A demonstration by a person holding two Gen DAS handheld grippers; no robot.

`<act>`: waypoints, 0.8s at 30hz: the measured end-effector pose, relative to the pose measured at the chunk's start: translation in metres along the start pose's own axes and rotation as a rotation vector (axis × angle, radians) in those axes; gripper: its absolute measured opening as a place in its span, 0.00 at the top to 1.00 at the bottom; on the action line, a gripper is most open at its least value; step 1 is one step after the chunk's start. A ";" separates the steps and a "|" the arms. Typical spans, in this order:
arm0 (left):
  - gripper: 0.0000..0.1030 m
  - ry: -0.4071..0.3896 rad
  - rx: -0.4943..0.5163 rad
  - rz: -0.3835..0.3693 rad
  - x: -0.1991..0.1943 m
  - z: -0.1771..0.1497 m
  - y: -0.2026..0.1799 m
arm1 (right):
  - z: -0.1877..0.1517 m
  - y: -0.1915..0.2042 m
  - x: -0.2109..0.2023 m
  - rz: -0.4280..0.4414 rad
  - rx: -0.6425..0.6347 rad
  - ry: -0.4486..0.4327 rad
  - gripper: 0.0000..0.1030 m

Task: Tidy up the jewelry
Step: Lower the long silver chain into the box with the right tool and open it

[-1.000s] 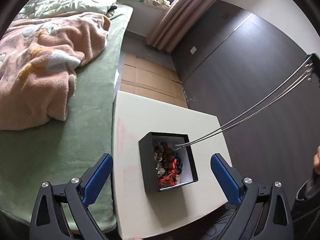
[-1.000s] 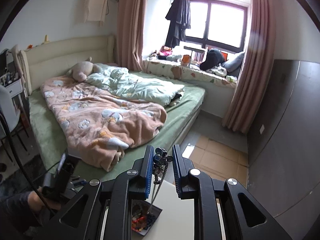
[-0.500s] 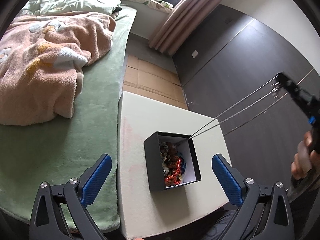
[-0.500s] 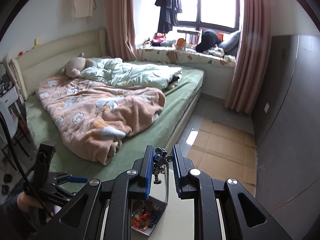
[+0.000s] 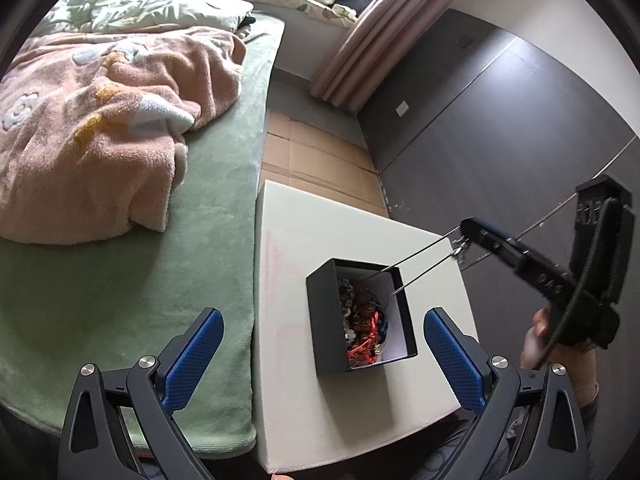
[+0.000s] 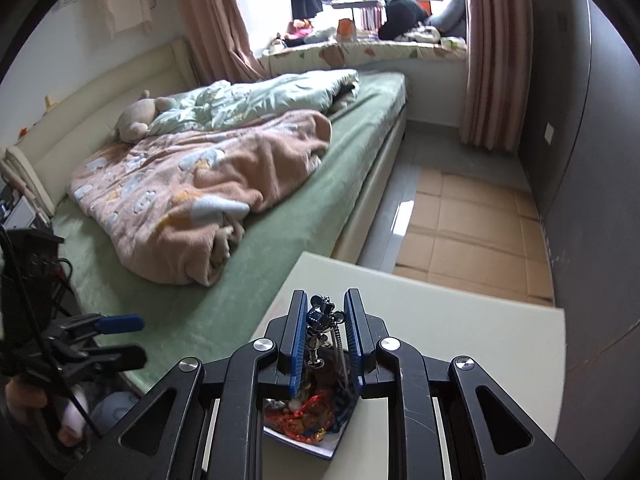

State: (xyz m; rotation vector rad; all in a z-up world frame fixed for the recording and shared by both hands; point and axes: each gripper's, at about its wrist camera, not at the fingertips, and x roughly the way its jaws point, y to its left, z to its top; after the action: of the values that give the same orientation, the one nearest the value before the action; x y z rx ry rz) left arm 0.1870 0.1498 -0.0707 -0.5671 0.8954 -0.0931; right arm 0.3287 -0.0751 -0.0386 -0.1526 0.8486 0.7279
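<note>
A black open box (image 5: 320, 300) with a white inside holds a tangle of jewelry (image 5: 362, 326) on a cream table (image 5: 304, 412). My left gripper (image 5: 320, 344) is open and empty, held above the box's near side. My right gripper (image 6: 326, 330) is shut on a silver mouse-figure pendant (image 6: 320, 320); its chain (image 5: 416, 270) hangs taut down into the box. In the left wrist view the right gripper (image 5: 464, 236) is up at the right. The box (image 6: 304, 424) shows under the right fingers.
A bed with a green sheet (image 5: 120, 272) and a pink blanket (image 5: 92, 128) runs along the table's left edge. A dark wall (image 5: 500, 128) stands on the right. Cardboard sheets (image 5: 316, 156) cover the floor beyond the table.
My right gripper, holding the pendant, has come lower and closer to the box. The chain now hangs shorter over the box. The left gripper stays open.
</note>
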 end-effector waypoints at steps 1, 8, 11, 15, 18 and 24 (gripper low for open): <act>0.03 0.000 -0.001 0.002 0.001 0.000 0.001 | -0.004 -0.001 0.006 0.007 0.011 0.010 0.81; 0.03 0.016 -0.002 0.010 0.009 -0.002 0.001 | -0.025 -0.007 0.035 0.021 0.068 0.055 0.80; 0.03 0.016 0.008 0.016 0.015 -0.004 -0.001 | -0.033 -0.017 0.048 0.014 0.139 0.105 0.53; 0.03 0.009 0.045 0.013 0.018 -0.005 -0.008 | -0.050 -0.027 0.039 0.024 0.240 0.062 0.26; 0.03 -0.001 0.086 0.016 0.017 -0.006 -0.020 | -0.067 -0.030 0.022 0.032 0.292 0.026 0.18; 0.03 -0.020 0.153 0.021 0.010 -0.010 -0.048 | -0.095 -0.035 -0.011 0.028 0.331 0.002 0.05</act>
State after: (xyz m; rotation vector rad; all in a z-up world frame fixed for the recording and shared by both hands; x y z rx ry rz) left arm 0.1931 0.1012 -0.0585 -0.4149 0.8664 -0.1357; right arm 0.2863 -0.1449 -0.0995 0.1546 0.9627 0.6040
